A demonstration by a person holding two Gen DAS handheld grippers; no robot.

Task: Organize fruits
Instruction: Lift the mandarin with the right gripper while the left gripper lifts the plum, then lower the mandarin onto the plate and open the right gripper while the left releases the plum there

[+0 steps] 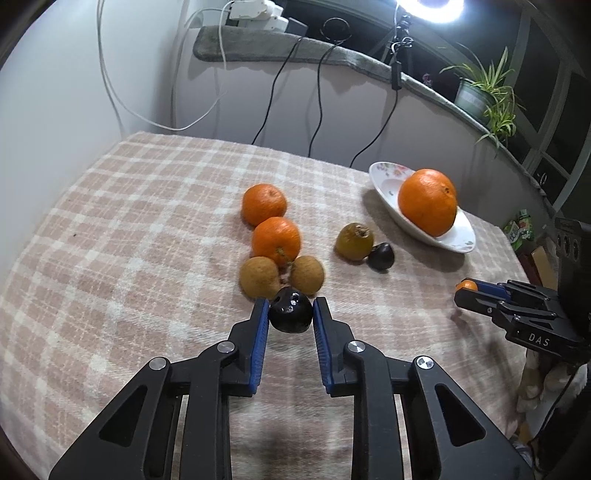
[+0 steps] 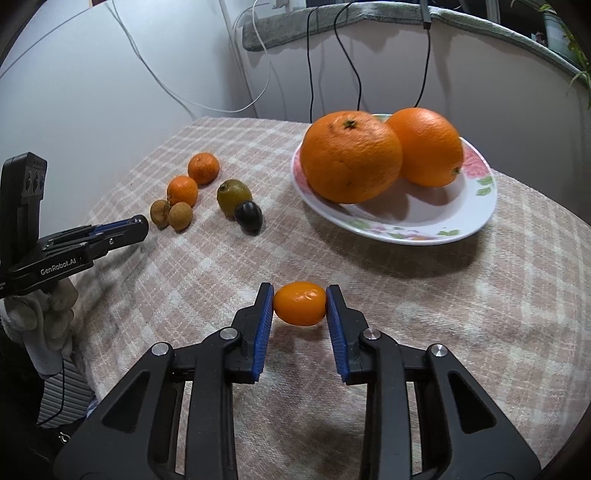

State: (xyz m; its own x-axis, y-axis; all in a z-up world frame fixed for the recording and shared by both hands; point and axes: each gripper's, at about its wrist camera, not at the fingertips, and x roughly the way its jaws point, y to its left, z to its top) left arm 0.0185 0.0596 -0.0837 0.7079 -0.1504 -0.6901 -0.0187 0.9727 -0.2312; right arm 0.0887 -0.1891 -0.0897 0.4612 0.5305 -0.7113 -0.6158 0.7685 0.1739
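Observation:
My left gripper (image 1: pixel 290 308) is shut on a small glossy dark fruit (image 1: pixel 290 312), low over the checked cloth. Just beyond it lie two brown longans (image 1: pixel 258 277) (image 1: pixel 307 274) and two mandarins (image 1: pixel 276 240) (image 1: pixel 263 204). A greenish-brown fruit (image 1: pixel 354 241) and another dark fruit (image 1: pixel 381 255) lie to their right. My right gripper (image 2: pixel 299 301) is shut on a small orange kumquat (image 2: pixel 299 303) near the table's front. Beyond it, a flowered white plate (image 2: pixel 424 221) holds two big oranges (image 2: pixel 350 160) (image 2: pixel 428 146). The left view shows one orange (image 1: pixel 427 201) on that plate (image 1: pixel 458 236).
The table cloth (image 1: pixel 129 221) drops away at rounded edges. Cables (image 1: pixel 317 103) hang down the wall behind, under a grey padded ledge (image 1: pixel 258 46). A potted plant (image 1: pixel 480 92) and a ring light (image 1: pixel 436 9) stand at the back right. A gloved hand (image 2: pixel 48 314) holds the left gripper.

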